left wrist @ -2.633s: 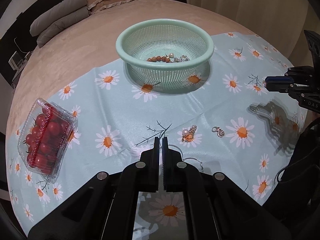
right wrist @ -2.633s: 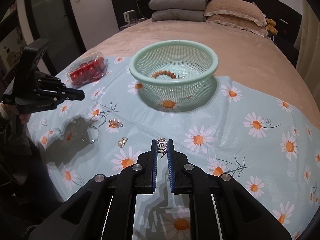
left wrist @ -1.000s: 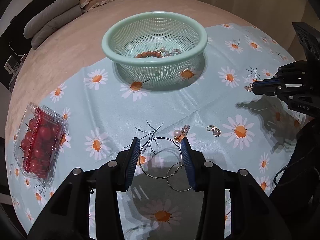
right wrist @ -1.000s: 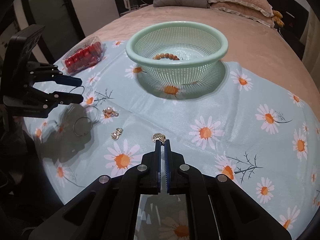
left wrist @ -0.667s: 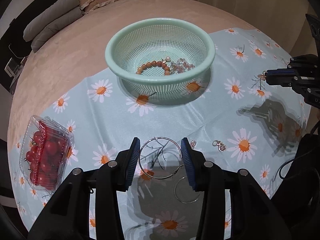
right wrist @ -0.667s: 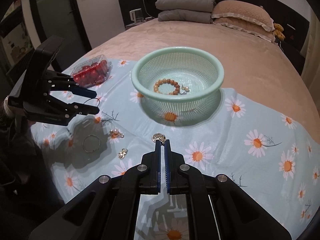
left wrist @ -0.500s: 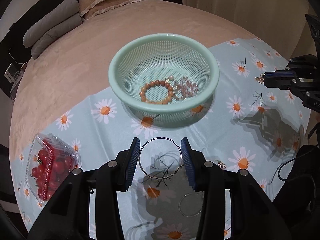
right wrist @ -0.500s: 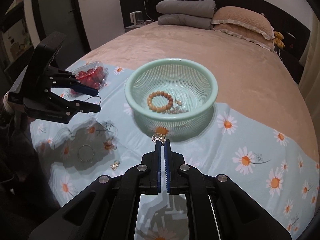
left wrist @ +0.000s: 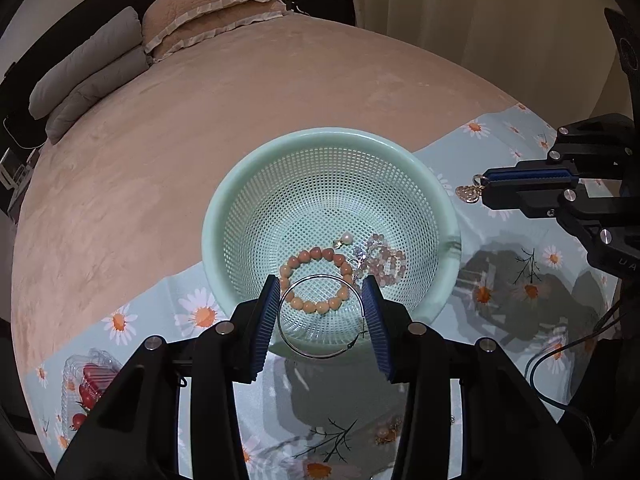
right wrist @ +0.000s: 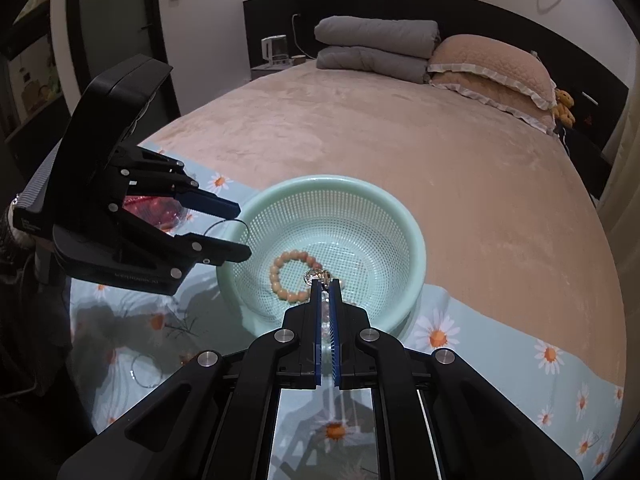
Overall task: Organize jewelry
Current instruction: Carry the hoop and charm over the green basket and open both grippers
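The large thin silver hoop earring [left wrist: 322,316], clamped flat between the left tongs [left wrist: 323,320], hangs above the near rim of the mint-green plastic mesh basket [left wrist: 412,168]. The right tongs [right wrist: 328,285], pinching a small gold charm [left wrist: 468,193], hover over its bowl.

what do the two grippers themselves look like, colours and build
Both the left gripper and the right gripper are matte black angular linkages with round silver pivot bolts. Each has two flat fingers faced with ribbed blue pads. White lettering, too small to read, marks the housings. A thin black cable trails beside the right gripper's body in the left wrist view.
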The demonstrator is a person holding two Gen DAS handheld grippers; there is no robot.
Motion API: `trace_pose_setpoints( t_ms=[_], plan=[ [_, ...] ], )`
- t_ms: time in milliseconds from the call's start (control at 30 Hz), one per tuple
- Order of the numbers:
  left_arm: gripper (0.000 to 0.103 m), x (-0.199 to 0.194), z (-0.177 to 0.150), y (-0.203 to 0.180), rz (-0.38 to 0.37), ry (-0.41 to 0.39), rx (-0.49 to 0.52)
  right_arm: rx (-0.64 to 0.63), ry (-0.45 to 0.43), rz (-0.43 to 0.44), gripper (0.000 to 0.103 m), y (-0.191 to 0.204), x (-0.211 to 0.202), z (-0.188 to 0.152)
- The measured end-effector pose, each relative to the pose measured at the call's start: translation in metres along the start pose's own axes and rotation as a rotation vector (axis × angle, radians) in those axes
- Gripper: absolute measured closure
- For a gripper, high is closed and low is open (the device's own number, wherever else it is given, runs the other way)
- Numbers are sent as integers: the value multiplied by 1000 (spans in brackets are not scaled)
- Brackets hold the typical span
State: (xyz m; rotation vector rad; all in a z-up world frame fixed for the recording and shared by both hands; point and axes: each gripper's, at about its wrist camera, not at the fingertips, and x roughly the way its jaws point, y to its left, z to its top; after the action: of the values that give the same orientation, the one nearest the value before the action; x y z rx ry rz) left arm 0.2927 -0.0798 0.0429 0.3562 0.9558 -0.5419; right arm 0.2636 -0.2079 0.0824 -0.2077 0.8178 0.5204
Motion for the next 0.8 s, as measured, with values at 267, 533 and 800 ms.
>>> trace_pose_setpoints(
  t_ms=[267, 533, 800],
  plan=[
    [59, 26, 1, 3, -8, 40, -2, 19, 28, 0, 98, -11, 27, 1],
    [17, 4, -3, 5, 98, -1, -1, 72, -9, -108, 30, -26, 18, -2],
    [6, -43, -13, 17, 189, -22, -37, 90, -43, -152, 18, -15, -15, -5]
  ],
)
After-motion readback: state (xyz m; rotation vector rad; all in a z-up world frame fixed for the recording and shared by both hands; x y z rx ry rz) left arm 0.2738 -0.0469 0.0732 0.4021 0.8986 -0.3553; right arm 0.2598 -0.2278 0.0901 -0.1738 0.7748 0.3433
